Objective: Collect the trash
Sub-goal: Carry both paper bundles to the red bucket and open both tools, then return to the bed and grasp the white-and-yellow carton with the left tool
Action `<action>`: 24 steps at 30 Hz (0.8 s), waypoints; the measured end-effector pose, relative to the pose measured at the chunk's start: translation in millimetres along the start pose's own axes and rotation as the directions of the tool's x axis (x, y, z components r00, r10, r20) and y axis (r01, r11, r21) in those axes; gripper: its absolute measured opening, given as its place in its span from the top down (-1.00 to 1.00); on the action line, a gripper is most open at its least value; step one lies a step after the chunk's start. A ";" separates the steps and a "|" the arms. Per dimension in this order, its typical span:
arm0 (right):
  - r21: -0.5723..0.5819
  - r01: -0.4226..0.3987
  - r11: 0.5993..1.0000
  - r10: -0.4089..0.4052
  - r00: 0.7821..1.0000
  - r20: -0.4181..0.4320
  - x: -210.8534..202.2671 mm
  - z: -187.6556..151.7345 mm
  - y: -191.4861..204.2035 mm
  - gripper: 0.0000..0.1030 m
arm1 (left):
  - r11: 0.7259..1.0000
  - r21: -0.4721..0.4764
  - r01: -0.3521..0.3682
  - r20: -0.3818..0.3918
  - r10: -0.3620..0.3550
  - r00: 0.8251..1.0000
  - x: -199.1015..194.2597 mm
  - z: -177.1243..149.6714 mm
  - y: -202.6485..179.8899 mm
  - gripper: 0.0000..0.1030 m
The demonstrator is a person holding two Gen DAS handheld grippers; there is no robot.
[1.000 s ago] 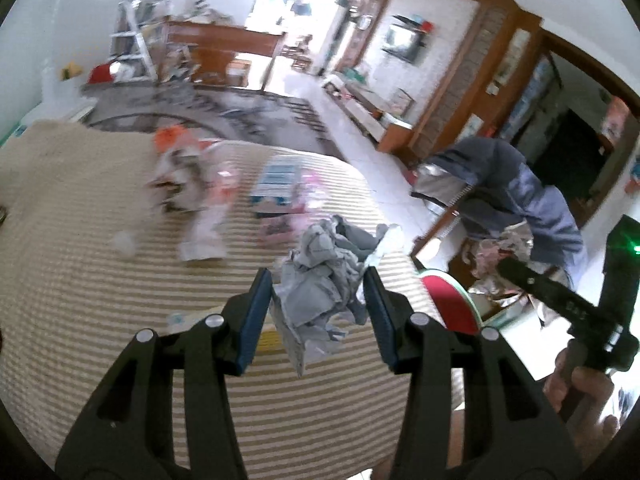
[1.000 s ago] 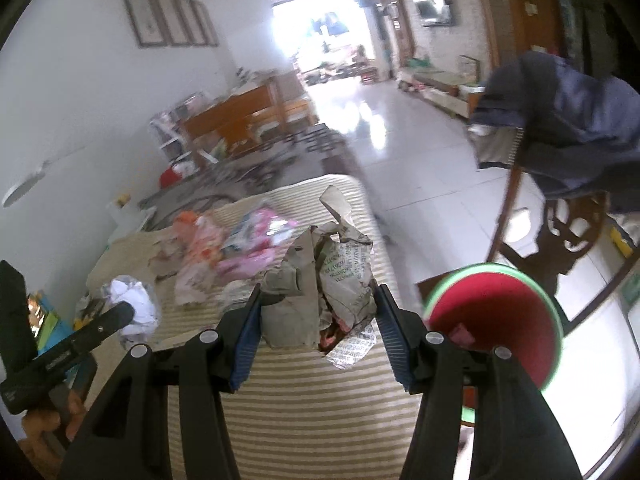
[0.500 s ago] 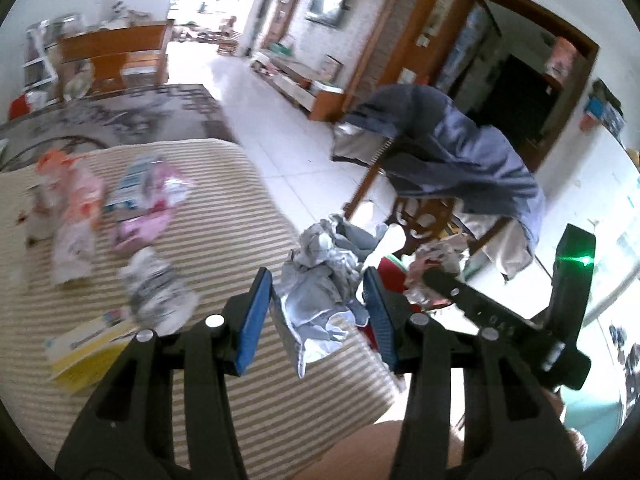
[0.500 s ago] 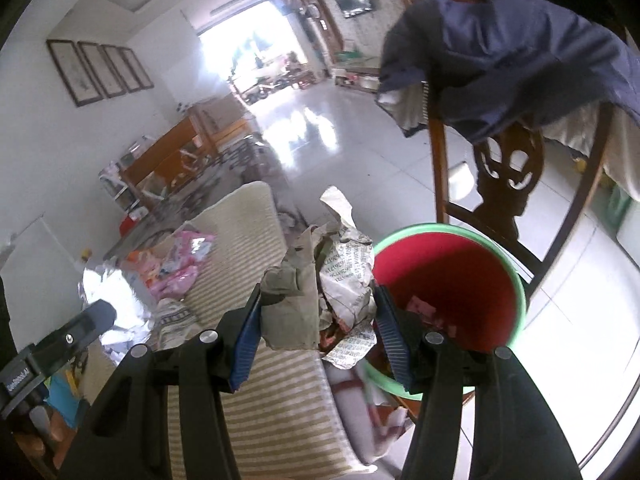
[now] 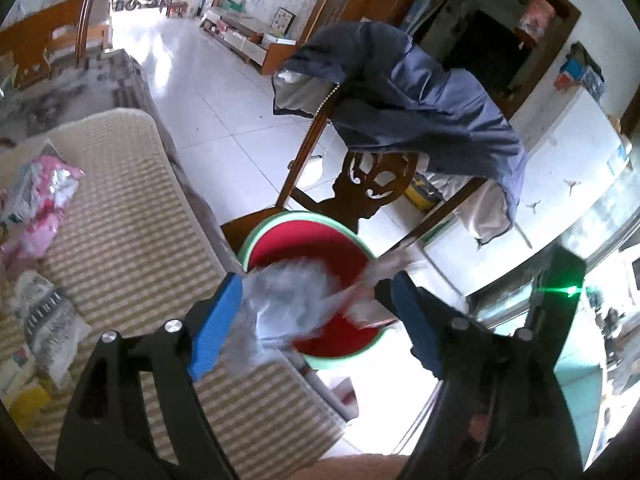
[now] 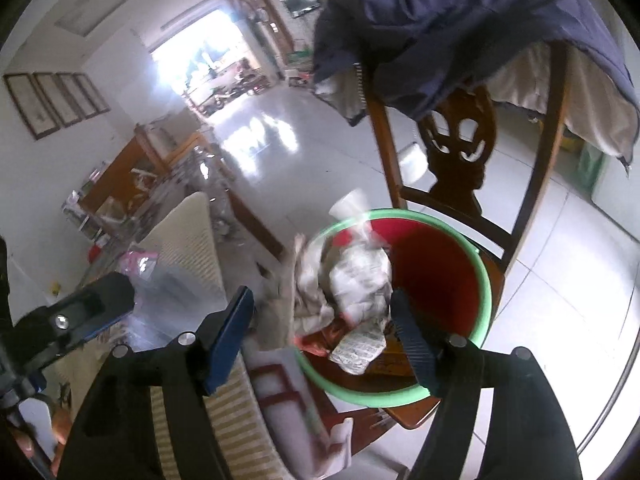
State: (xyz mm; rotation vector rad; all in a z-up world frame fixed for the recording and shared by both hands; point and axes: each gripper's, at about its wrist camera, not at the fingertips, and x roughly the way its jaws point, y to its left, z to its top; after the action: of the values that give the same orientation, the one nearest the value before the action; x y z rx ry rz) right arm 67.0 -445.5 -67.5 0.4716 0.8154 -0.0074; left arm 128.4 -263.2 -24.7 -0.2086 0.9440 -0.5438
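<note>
A red basin with a green rim (image 5: 280,222) (image 6: 486,280) stands on a wooden chair beside the table. My left gripper (image 5: 316,316) is open over the basin's near edge; a blurred grey-white wad of trash (image 5: 288,304) hangs loose between its jaws. My right gripper (image 6: 324,332) is open above the basin; a crumpled printed paper wad (image 6: 356,280) sits loose between its jaws, over the basin. More trash, pink wrappers (image 5: 36,200) and a crumpled printed wrapper (image 5: 48,320), lies on the striped tablecloth (image 5: 132,208).
A dark blue jacket (image 5: 416,92) hangs over the carved chair back (image 5: 372,184) behind the basin. The table edge runs just left of the basin. White tiled floor (image 5: 208,92) stretches beyond. A wooden sideboard (image 6: 128,176) stands far off.
Both grippers swung from the table to over the red basin and opened. The grey wad and the paper wad, held tight before, are now loose and blurred between the jaws.
</note>
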 end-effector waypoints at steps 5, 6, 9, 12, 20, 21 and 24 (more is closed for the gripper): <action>0.032 -0.004 0.999 0.003 1.000 0.008 -5.8 -0.3 -4.4 -0.35 | 0.999 0.019 -0.037 0.011 0.037 0.999 -6.8 -7.3 4.1 -0.45; 0.033 -0.012 0.999 0.011 1.000 0.010 -8.3 -0.1 -2.0 -0.36 | 0.999 0.017 -0.049 0.018 0.048 0.999 -10.9 -9.6 6.0 -0.44; 0.019 -0.052 0.998 0.052 0.999 0.010 -15.3 1.8 12.6 -0.37 | 0.998 0.005 -0.065 0.043 0.065 0.997 -30.6 -18.0 17.2 -0.45; 0.003 -0.126 0.992 0.126 0.992 0.000 -22.5 1.7 34.4 -0.43 | 0.989 0.045 -0.139 0.079 0.135 0.988 -54.3 -26.8 31.8 -0.45; -0.077 -0.314 0.946 0.303 0.944 -0.129 -18.8 -22.6 115.6 -0.56 | 0.894 0.081 -0.440 0.088 0.433 0.897 -114.1 -61.2 116.4 -0.51; -0.082 -0.330 0.940 0.316 0.937 -0.148 -16.1 -27.4 123.2 -0.56 | 0.886 0.065 -0.460 0.080 0.455 0.887 -119.1 -66.0 128.1 -0.51; -0.139 -0.347 0.928 0.313 0.925 -0.216 -6.7 -44.9 151.8 -0.56 | 0.875 0.014 -0.483 0.048 0.482 0.875 -130.8 -79.9 159.7 -0.51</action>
State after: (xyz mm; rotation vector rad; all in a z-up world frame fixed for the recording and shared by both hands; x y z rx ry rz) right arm 59.1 -292.3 -28.2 0.4427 0.9060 0.4271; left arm 58.5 -53.8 -41.8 0.0440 0.9050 -0.0864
